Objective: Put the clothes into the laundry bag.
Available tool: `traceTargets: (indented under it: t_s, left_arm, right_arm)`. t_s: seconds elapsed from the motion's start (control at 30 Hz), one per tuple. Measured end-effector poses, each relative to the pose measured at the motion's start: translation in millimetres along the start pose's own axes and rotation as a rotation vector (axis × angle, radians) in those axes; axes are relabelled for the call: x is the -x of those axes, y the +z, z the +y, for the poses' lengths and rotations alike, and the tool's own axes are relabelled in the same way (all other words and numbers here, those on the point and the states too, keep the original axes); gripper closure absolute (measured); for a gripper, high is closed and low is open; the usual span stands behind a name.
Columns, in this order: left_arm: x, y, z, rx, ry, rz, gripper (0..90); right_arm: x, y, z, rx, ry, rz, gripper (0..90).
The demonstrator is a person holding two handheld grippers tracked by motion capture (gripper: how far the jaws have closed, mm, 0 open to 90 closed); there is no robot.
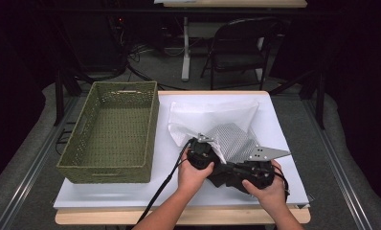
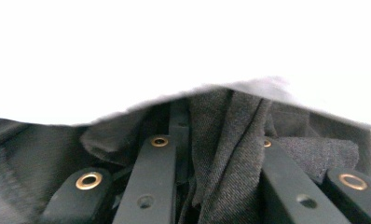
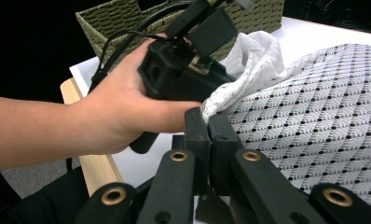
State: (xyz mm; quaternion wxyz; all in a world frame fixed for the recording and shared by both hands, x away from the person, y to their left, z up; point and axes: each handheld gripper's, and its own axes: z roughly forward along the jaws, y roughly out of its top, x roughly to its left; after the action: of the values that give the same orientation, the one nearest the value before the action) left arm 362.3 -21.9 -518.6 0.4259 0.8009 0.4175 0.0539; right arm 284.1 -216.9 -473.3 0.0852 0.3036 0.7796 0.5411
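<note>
Near the front edge of the bench (image 1: 131,196), right of its middle, the person's two hands work close together over a heap of laundry. The left tongs (image 1: 201,152) sit at the left side of the heap; in the left gripper view the jaws stand nearly closed, with a fold of dark grey cloth (image 2: 230,154) pinched between them under a white sheet. The right tongs (image 3: 208,122) are closed to a narrow slit, and their tips clamp the hem of a white mesh garment with a black dotted diamond pattern (image 3: 323,116), which rises between the two hands. A dark garment (image 1: 229,175) lies bunched on the bench between and below the hands. A white fabric bag (image 1: 212,115) spreads behind the heap toward the bench's back edge. A green woven basket (image 1: 114,167) stands along the bench's left edge.
</note>
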Motion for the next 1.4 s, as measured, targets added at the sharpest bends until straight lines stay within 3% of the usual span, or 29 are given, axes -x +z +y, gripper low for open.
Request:
traceTargets:
  t_s: [0.17,0.23,0.3,0.43,0.57,0.8,1.0,1.13,1.27,1.4]
  left_arm:
    - [-7.9,4.9,3.9,0.014,-0.043,0.085,79.6]
    - [-14.5,6.9,5.6,0.012,-0.059,0.098,79.6]
    - [-19.4,10.1,7.3,0.004,-0.088,0.087,79.4]
    - [-22.9,18.0,11.2,-0.034,-0.103,0.065,77.2]
    - [-23.1,12.0,10.1,-0.024,-0.069,0.037,71.3]
    - [-8.7,-16.8,9.8,-0.009,0.007,0.01,50.9]
    - [-1.4,-43.1,8.8,0.01,0.009,0.005,44.8]
    - [-5.5,-56.5,3.8,0.001,0.055,0.058,43.5]
    - [-14.7,-58.9,-0.5,-0.004,0.029,0.091,42.6]
    - [-18.2,-59.2,-0.6,-0.004,0.029,0.122,44.5]
  right_arm:
    - [0.3,-0.5,-0.1,-0.001,-0.001,-0.004,88.4]
    - [0.3,-1.2,0.3,0.002,0.002,-0.006,88.4]
    - [-0.1,-1.5,0.6,0.002,0.004,-0.008,88.5]
    - [0.9,-0.9,-0.1,-0.004,0.003,-0.006,88.5]
    - [4.0,-1.5,-1.1,0.002,0.004,-0.02,88.3]
    - [12.2,-3.3,-4.4,0.008,0.024,-0.05,88.2]
    - [16.2,-4.9,-5.4,0.013,0.03,-0.06,88.2]
    - [16.4,-6.3,-5.4,0.016,0.029,-0.063,88.2]
    - [17.4,-6.8,-5.1,0.017,0.032,-0.066,88.2]
    - [19.5,-10.2,-4.7,0.02,0.031,-0.082,88.2]
